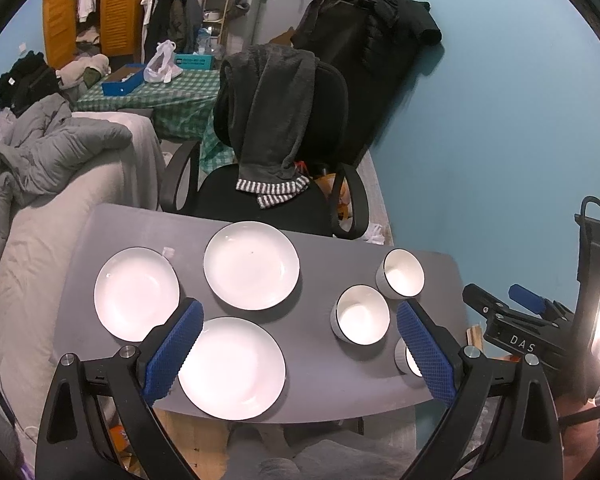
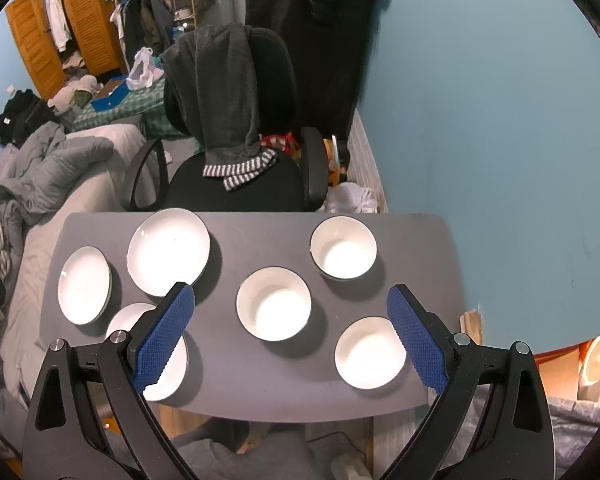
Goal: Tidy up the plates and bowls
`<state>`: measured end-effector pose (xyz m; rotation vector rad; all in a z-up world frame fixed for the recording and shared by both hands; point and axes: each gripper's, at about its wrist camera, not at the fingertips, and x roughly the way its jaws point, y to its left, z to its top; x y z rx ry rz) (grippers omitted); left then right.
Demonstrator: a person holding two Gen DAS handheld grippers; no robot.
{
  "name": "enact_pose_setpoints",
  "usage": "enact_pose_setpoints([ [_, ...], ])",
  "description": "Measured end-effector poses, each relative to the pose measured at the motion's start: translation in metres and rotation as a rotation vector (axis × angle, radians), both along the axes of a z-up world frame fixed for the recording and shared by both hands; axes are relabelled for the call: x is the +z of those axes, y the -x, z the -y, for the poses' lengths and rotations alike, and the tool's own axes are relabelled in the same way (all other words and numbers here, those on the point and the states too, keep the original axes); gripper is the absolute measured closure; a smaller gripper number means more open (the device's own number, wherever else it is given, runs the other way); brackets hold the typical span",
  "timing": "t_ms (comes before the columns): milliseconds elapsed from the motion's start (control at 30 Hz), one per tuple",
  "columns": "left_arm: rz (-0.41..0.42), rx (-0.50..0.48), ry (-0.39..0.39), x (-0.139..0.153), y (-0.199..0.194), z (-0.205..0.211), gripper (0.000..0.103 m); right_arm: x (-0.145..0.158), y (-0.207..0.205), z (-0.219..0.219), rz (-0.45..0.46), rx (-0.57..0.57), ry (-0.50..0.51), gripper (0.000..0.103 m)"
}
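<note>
Three white plates lie on the left half of the grey table (image 1: 320, 380): a far plate (image 1: 251, 265), a left plate (image 1: 136, 294) and a near plate (image 1: 232, 368). Three white bowls stand on the right half: a far bowl (image 2: 343, 247), a middle bowl (image 2: 273, 303) and a near bowl (image 2: 370, 353). My left gripper (image 1: 300, 308) hovers open above the table, over the gap between plates and bowls. My right gripper (image 2: 292, 292) is open too, held above the middle bowl. In the left wrist view the right gripper's body (image 1: 516, 320) shows at the right edge.
A black office chair (image 2: 240, 176) draped with a dark garment stands just behind the table's far edge. A bed with grey bedding (image 1: 40, 208) runs along the left side. A blue wall (image 2: 500, 120) closes the right. Wooden floor shows below the near edge.
</note>
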<state>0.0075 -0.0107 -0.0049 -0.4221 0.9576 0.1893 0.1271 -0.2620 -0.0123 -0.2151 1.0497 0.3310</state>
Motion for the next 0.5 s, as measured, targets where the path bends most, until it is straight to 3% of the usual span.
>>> enact_pose_setpoints([
  [500,0.001,-0.005,0.019,-0.0033,0.0018,0.0005,0.004,-0.0037,0.0027,0.0002,-0.001,0.002,0.008,0.006],
])
